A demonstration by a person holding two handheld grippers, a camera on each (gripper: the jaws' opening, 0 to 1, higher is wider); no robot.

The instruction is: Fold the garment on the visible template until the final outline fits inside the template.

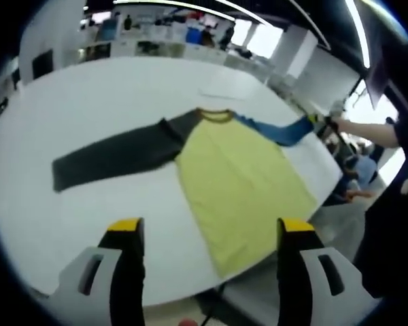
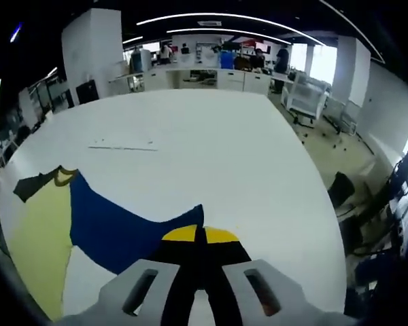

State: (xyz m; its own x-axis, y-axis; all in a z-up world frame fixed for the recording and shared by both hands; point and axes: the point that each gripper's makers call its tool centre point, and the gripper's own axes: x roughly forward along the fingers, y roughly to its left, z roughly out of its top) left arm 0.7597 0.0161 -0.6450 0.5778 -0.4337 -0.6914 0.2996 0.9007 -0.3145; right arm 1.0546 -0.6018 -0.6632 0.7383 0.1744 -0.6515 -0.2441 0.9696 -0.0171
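The raglan shirt lies flat on the white tabletop, ahead of and between my left gripper jaws, which stand wide apart and hold nothing. Its yellow body runs from the collar, far from the jaws, toward the hem, which lies nearest the left gripper, close to the tabletop's near edge. The dark grey sleeve extends away to the left of these jaws, its long axis crosswise to the body. The blue sleeve extends to the opposite side, where my right gripper has its jaws closed on the cuff; in the right gripper view the blue cloth runs from the yellow tips back toward the collar at the left. In the left gripper view that gripper appears at the far right, at the end of the stretched blue sleeve, with the person's arm behind it.

I judge the blue sleeve to be the part in hand: the right gripper is the nearer one, and the fold would carry the cuff along the sleeve's long axis toward the yellow body. A faint thin line on the tabletop beyond the shirt may mark the template; I cannot tell its full outline.
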